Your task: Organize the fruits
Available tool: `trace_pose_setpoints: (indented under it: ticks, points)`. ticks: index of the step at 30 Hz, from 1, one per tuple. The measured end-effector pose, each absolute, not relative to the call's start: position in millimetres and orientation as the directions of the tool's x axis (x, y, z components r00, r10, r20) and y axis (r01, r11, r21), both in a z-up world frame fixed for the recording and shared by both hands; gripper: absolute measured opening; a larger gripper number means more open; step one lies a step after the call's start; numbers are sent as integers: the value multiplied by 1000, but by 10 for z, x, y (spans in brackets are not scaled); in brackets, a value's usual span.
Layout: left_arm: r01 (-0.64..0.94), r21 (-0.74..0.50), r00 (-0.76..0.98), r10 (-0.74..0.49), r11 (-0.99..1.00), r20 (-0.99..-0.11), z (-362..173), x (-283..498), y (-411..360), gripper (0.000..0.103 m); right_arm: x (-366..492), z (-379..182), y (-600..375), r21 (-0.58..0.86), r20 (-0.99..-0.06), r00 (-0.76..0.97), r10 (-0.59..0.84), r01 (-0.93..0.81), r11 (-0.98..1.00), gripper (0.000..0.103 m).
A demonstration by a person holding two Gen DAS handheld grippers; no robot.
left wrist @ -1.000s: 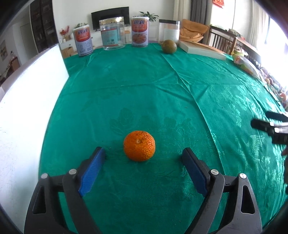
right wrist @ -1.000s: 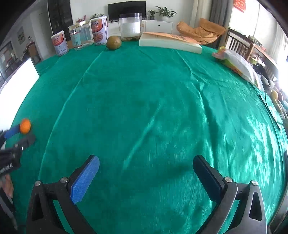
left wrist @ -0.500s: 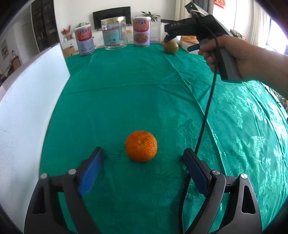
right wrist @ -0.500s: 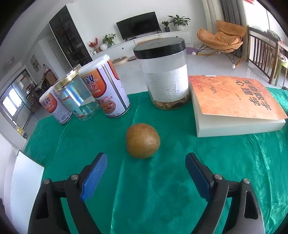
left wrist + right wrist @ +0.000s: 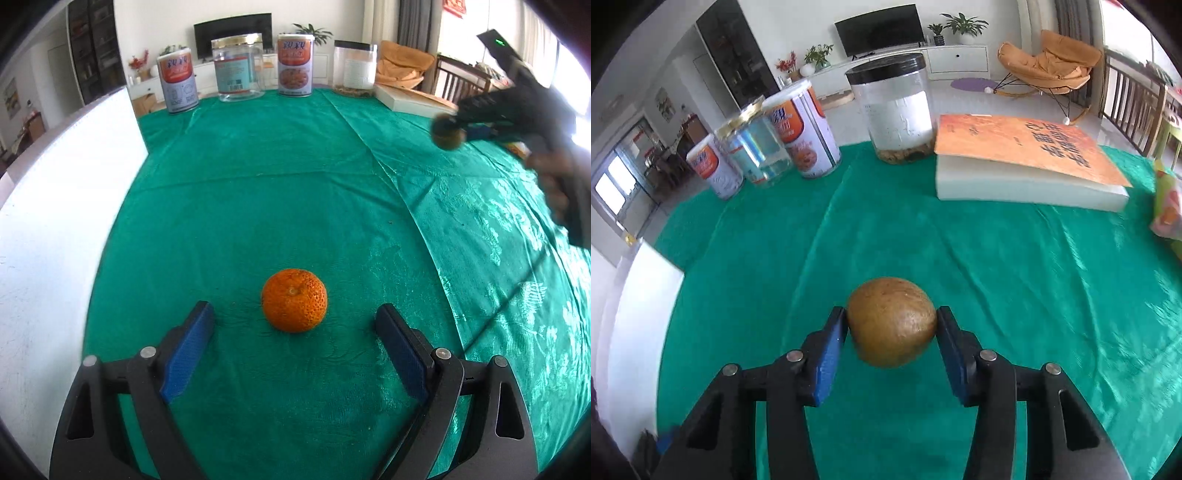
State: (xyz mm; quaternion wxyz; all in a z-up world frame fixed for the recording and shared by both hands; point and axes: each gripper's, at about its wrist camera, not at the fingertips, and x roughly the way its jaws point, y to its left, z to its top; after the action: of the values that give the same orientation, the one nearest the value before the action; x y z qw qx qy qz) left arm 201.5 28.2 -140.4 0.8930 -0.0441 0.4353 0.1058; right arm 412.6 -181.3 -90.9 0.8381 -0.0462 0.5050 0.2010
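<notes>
An orange [image 5: 294, 300] rests on the green tablecloth [image 5: 280, 192]. My left gripper [image 5: 293, 313] stands open around it, a blue pad on each side and neither one touching. A round brown fruit [image 5: 892, 325] sits between the pads of my right gripper [image 5: 892, 318], whose jaws are closing; both pads press on its sides. In the left wrist view that brown fruit [image 5: 448, 133] shows blurred at the upper right, held above the cloth by the right gripper, with a person's hand [image 5: 554, 173] on the handle.
Along the far table edge stand two printed cans [image 5: 807, 136], a clear glass jar [image 5: 753, 147] and a black-lidded jar [image 5: 897, 114]. An orange-covered book [image 5: 1027, 155] lies to their right. A white board [image 5: 55, 229] borders the left side. A snack bag [image 5: 1167, 206] lies far right.
The right gripper swung out to the far edge, closed around the brown fruit and has carried it back off its spot by the jars. The left gripper and the orange stayed put.
</notes>
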Motion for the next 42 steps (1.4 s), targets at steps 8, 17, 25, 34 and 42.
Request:
trace_pose_setpoints:
  ticks: [8, 17, 25, 34, 42]
  points:
    - [-228, 16, 598, 153, 974, -787, -1403, 2016, 280, 91, 2405, -919, -2058, -409, -812, 582, -53, -502, 762, 49]
    - [-228, 16, 598, 153, 974, -786, -1405, 2017, 277, 91, 1880, -954, -1741, -354, -743, 665, 71, -482, 801, 50]
    - [-227, 16, 599, 153, 974, -786, -1406, 2018, 278, 91, 1807, -805, -1719, -119, -758, 600, 254, -511, 851, 51]
    - [-227, 16, 599, 153, 974, -786, -1407, 2019, 277, 91, 1766, -761, -1802, 116, -715, 566, 410, -482, 868, 52]
    - [-227, 16, 599, 153, 974, -786, -1408, 2019, 276, 91, 1685, -704, -2359, 243, -688, 652, 319, -208, 948, 64]
